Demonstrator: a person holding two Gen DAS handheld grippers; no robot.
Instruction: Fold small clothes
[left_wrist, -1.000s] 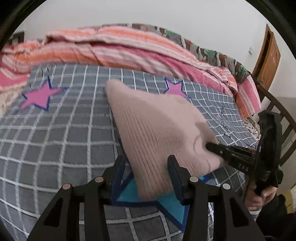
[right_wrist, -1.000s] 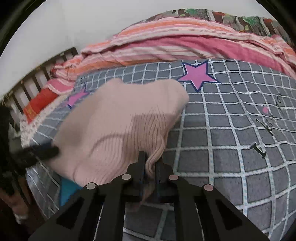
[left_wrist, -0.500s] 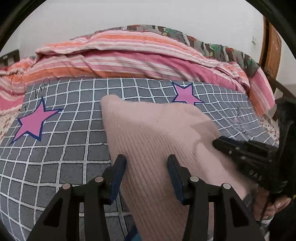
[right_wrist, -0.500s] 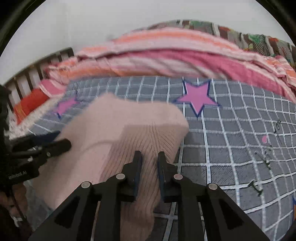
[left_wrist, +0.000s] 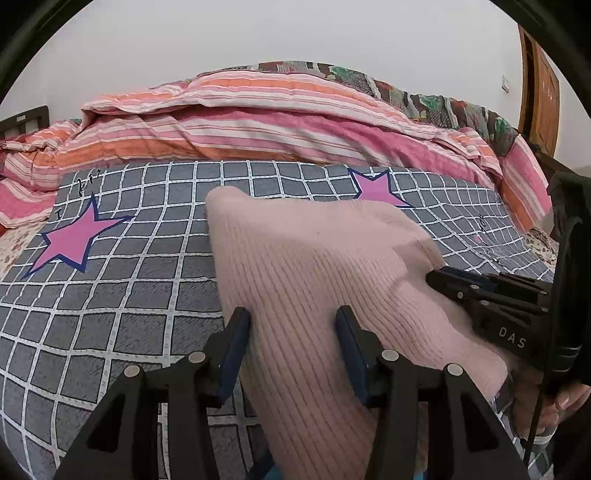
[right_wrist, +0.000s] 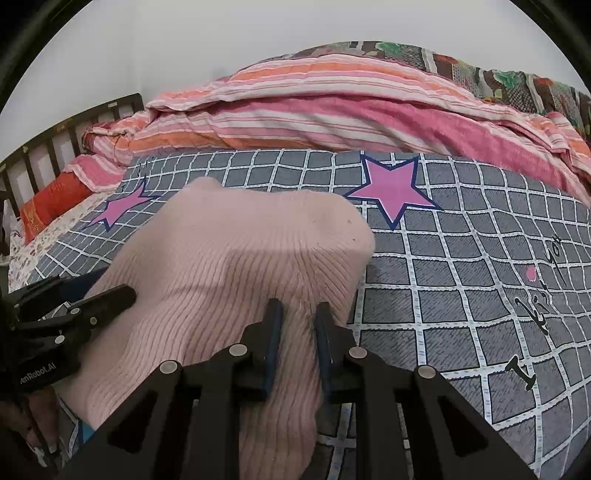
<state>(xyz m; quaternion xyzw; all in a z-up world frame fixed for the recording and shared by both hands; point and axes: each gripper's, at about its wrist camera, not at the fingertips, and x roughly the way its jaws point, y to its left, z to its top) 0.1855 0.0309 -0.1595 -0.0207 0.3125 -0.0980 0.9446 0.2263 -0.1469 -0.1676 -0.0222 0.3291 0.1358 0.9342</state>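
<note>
Both hand-held grippers hovered low over a pale pink ribbed knit garment (left_wrist: 317, 273) spread on the bed. Left hand-held gripper (left_wrist: 293, 325) had its jaws standing apart, with the knit lying between and under its blue-padded fingers (left_wrist: 236, 339), not pinched. Right hand-held gripper (right_wrist: 297, 321) had its jaws only narrowly apart; a ridge of the knit rose into the slim gap, and whether the pads pressed on it could not be told.

From the left wrist view, the right hand-held gripper came in from the right side, its tips resting at the garment's right edge, with fingers of a hand (left_wrist: 565, 402) showing beneath it. From the right wrist view, the left hand-held gripper (right_wrist: 125, 295) reached in from the left, its tip at the knit's left edge.

Beyond the garment's far rounded end lay a grey checked bedsheet (right_wrist: 461, 280) with pink stars (right_wrist: 391, 184). Black lettering showed on the sheet off to the right only in the right wrist view. Farther off a pink and orange striped quilt (left_wrist: 258, 125) was heaped against the wall. A wooden door (left_wrist: 539, 92) appeared only in the left wrist view, a slatted bed rail (right_wrist: 66, 129) only in the right.
</note>
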